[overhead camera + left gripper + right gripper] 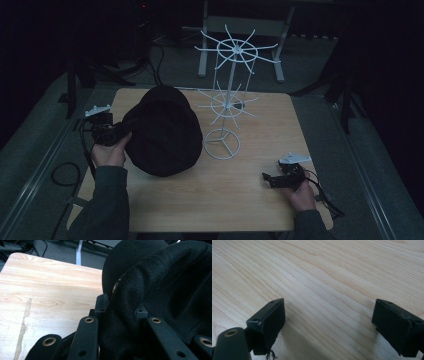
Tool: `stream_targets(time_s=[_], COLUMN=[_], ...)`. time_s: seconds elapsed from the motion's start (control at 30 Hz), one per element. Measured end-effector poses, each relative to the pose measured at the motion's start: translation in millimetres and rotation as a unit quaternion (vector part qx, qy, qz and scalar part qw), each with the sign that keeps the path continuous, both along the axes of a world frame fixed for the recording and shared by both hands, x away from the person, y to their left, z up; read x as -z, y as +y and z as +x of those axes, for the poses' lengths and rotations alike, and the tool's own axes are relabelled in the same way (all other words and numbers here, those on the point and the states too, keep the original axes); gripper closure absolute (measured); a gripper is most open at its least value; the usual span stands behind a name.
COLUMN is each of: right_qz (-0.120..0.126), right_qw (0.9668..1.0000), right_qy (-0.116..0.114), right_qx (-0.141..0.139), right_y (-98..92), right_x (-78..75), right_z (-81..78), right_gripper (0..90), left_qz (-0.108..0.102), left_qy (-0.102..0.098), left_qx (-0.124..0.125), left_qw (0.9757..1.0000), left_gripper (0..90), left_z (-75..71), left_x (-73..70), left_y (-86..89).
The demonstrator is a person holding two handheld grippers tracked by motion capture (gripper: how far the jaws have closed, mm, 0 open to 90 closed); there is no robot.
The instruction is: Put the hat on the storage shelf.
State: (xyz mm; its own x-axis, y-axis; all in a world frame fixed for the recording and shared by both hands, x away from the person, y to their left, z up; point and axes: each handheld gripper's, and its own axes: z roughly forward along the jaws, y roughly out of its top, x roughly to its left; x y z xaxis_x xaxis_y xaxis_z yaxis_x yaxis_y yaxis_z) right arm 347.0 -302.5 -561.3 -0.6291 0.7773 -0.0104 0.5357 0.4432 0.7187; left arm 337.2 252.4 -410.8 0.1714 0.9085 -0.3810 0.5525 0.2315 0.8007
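My left gripper (120, 131) is clamped on the edge of a black knit hat (162, 131); in the left gripper view a thick fold of the hat (160, 285) is pinched tight between the jaws, which sit narrow around the fabric

The hat is a big dark dome on the left half of the tabletop (250, 190), closer to the left edge than the right, reaching almost to the far edge; whether it rests on the wood or is slightly lifted I can't tell from the high view

The left hand (109, 152) is at the left edge of the tabletop, gripper pointing right into the hat's rim

A white wire display stand (229, 95) stands upright near the middle of the tabletop toward the far edge, just right of the hat; round wire base on the wood, two tiers of radiating hooks, upper tier well above the hat. Hat and stand base look just beside each other, contact unclear

My right gripper (267, 178) is low near the right front corner of the tabletop, pointing left, well apart from hat and stand, the right hand (302, 192) behind it. In the right gripper view the right gripper (328, 325) has its jaws spread wide with bare light wood grain (317, 272) between them, nothing held

Room around the tabletop is dark, grey floor with cables at left
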Motion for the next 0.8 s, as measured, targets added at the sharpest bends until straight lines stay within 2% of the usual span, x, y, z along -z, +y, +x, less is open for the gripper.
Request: stream_targets(time_s=[0.8], right_qz=[0.000], right_qw=[1.0000], right_qy=[0.000], right_qx=[0.000], right_y=[0.0], right_x=[-0.1], right_z=[-0.1], right_gripper=[11.4], left_qz=[-0.024], left_qy=[-0.017], left_qx=[0.008], left_qw=[0.9995], left_gripper=[74.3], left_z=[1.3], left_x=[-13.8], left_y=[2.7])
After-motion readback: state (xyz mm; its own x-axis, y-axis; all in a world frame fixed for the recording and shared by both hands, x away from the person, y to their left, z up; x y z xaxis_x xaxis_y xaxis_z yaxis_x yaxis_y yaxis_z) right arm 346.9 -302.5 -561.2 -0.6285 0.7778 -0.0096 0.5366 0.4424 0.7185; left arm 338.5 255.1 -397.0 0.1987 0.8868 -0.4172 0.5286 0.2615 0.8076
